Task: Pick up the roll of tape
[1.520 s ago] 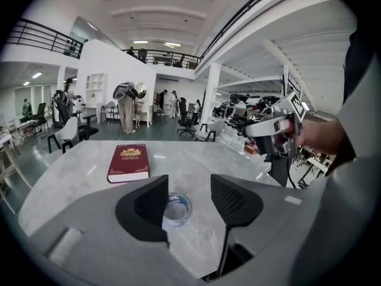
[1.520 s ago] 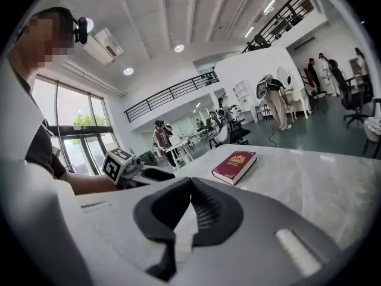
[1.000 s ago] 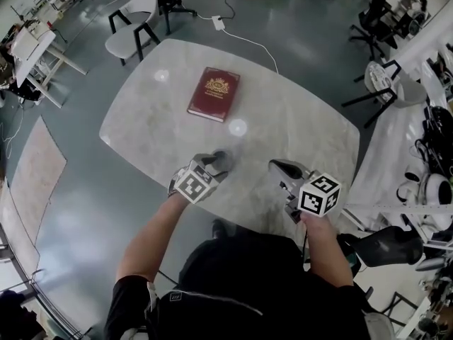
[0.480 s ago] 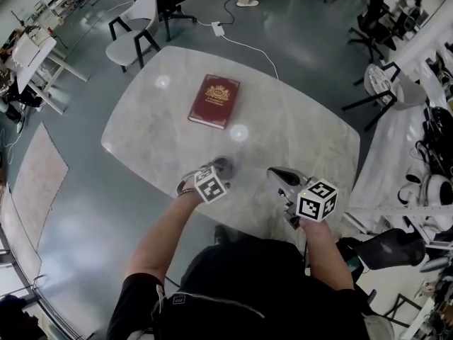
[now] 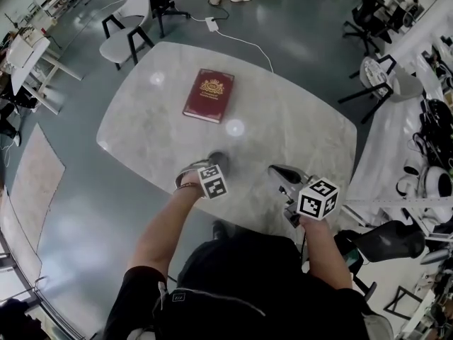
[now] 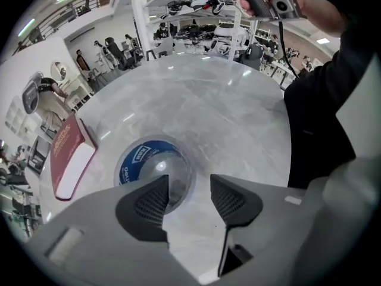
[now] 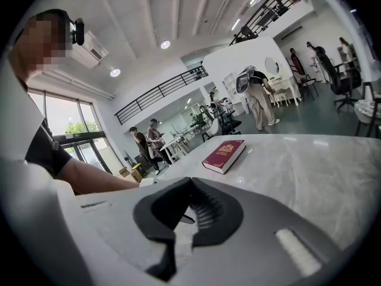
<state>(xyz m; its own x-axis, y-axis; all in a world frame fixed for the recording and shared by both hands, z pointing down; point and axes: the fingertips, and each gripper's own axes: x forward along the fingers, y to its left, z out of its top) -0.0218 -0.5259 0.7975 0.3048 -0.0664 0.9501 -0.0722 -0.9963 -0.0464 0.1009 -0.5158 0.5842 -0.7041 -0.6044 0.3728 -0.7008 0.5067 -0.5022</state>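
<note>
A clear roll of tape (image 6: 152, 165) with a blue core label lies flat on the marble table (image 5: 297, 129). My left gripper (image 6: 189, 198) points steeply down right over it, jaws open. One fingertip (image 6: 150, 202) hangs over the roll's hole and the other stands outside its rim; the pads do not press on it. In the head view the left gripper (image 5: 214, 163) hides the roll. My right gripper (image 5: 277, 170) hovers over the table's near edge to the right; in its own view the right gripper (image 7: 189, 185) is shut and empty.
A dark red book (image 5: 209, 95) lies further out on the table, left of the roll in the left gripper view (image 6: 68, 154). White chairs (image 5: 127, 30) and a floor cable with a power strip (image 5: 211, 24) lie beyond the far edge. The person's body is at the near edge.
My left gripper has sunk toward the table and rolled, its marker cube turning. The right gripper has stayed put.
</note>
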